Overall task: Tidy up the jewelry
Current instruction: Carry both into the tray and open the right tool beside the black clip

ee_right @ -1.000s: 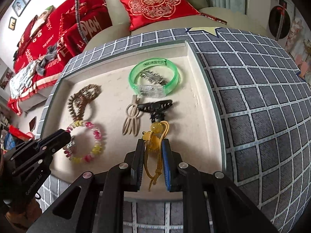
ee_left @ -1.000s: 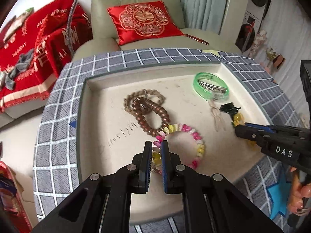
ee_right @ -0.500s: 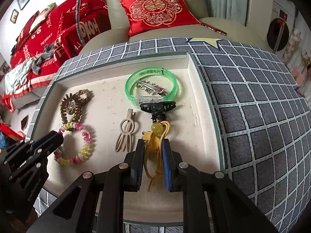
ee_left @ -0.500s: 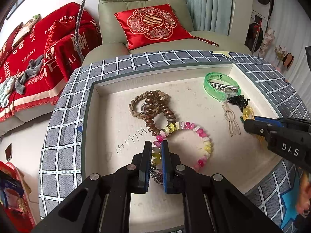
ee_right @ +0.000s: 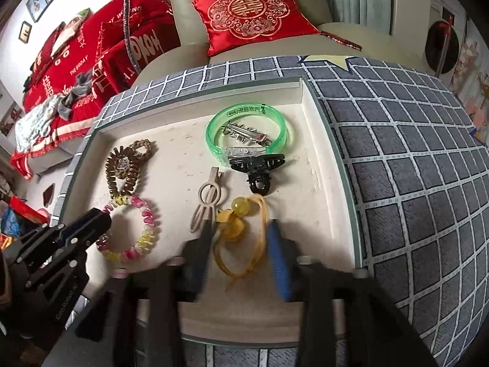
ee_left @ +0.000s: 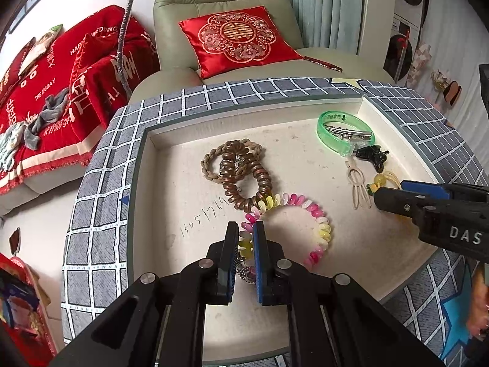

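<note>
Jaws of left gripper (ee_left: 245, 238) pinch pastel coil bracelet (ee_left: 308, 229); right gripper (ee_right: 241, 238) jaws opening around yellow-bead cord (ee_right: 241, 235).

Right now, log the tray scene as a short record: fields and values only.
surface: shallow tray sunk in a checked grey top
left claw: shut on pink-yellow coil bracelet
right claw: opening, yellow bead charm lies loose between the fingers
green bangle: far right of tray, silver clip inside it
black claw clip: just in front of the bangle
beige pin: left of the charm
brown coil bands: behind the bracelet
</note>
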Demonstrator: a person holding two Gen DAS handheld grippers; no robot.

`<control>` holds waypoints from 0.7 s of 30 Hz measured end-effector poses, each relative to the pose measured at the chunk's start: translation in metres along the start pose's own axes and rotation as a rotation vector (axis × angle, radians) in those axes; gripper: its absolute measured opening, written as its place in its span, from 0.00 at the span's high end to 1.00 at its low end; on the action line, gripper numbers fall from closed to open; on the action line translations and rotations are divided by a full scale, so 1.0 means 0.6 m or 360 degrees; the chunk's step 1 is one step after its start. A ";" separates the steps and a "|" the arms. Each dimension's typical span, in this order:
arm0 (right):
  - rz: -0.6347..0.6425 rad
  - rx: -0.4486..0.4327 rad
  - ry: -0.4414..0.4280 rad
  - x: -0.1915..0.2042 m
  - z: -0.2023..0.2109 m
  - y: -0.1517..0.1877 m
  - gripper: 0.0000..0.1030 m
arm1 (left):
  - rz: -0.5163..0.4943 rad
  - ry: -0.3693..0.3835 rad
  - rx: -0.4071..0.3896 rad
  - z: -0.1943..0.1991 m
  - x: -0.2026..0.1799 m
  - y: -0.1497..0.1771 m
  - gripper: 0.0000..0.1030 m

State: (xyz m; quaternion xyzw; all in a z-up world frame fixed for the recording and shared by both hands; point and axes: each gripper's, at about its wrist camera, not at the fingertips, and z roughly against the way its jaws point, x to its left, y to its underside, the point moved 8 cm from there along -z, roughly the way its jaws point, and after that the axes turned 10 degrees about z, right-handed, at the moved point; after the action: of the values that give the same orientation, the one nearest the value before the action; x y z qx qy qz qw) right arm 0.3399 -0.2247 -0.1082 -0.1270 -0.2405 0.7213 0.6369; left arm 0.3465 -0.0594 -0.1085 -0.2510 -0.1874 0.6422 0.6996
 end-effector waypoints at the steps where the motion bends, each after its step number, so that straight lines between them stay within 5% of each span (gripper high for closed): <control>1: 0.0002 -0.0004 -0.0009 0.003 0.002 0.000 0.52 | -0.0005 -0.0003 -0.0005 0.001 -0.001 0.000 0.77; 6: -0.0029 -0.0054 -0.0033 0.006 0.021 -0.003 0.41 | -0.0010 -0.0021 -0.0021 0.005 -0.002 -0.002 0.77; 21: -0.0021 -0.0146 0.0095 -0.016 0.082 -0.011 0.40 | 0.0014 -0.0054 -0.0074 0.019 0.005 -0.014 0.76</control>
State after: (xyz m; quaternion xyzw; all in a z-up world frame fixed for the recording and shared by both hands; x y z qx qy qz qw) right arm 0.3229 -0.2425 -0.0638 -0.1759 -0.2551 0.7012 0.6421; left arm 0.3471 -0.0555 -0.0944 -0.2571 -0.2132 0.6449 0.6875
